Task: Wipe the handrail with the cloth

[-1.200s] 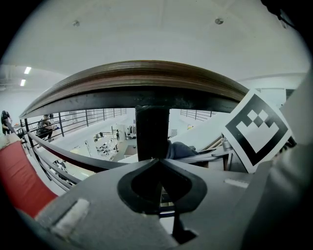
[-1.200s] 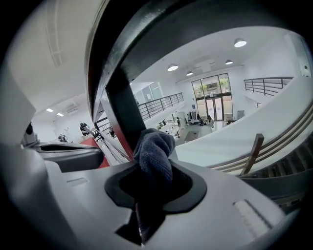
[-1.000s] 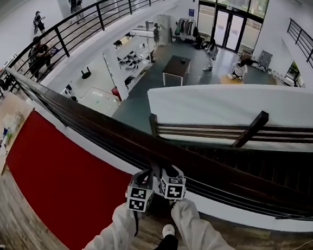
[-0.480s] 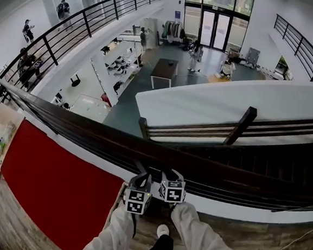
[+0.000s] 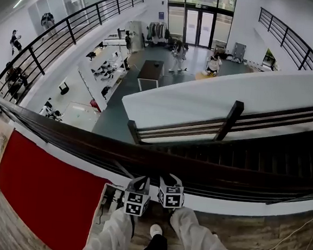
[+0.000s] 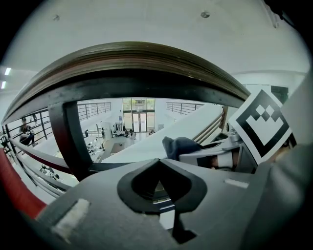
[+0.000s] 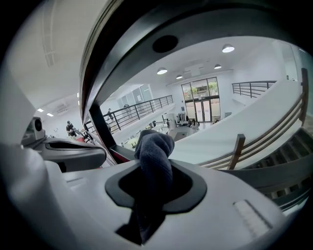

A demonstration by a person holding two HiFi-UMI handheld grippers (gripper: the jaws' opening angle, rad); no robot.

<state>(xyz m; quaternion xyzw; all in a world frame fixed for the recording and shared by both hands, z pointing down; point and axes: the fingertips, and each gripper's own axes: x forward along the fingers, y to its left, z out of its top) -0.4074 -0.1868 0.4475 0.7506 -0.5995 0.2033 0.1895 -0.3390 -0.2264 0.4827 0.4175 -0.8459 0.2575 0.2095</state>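
The dark wooden handrail (image 5: 90, 140) crosses the head view from left to right, on black metal posts. Both grippers are side by side just under its near side. My right gripper (image 5: 171, 196) is shut on a dark blue-grey cloth (image 7: 154, 151) that bunches up out of its jaws. In the right gripper view the handrail (image 7: 98, 58) curves overhead at the upper left. My left gripper (image 5: 135, 201) is shut with nothing in its jaws. From the left gripper view the handrail (image 6: 137, 56) arches above, and the cloth (image 6: 178, 145) shows to the right.
Beyond the rail is a drop to a lower hall with a table (image 5: 149, 69) and people. A stair with a wooden railing (image 5: 227, 122) descends at right. A red panel (image 5: 41, 193) lies at lower left. Wooden floor (image 5: 277, 241) with a cable is underfoot.
The head view has swung to the right along the rail, so the stair railing sits further left. Both grippers stay side by side below the rail, slightly lower in frame.
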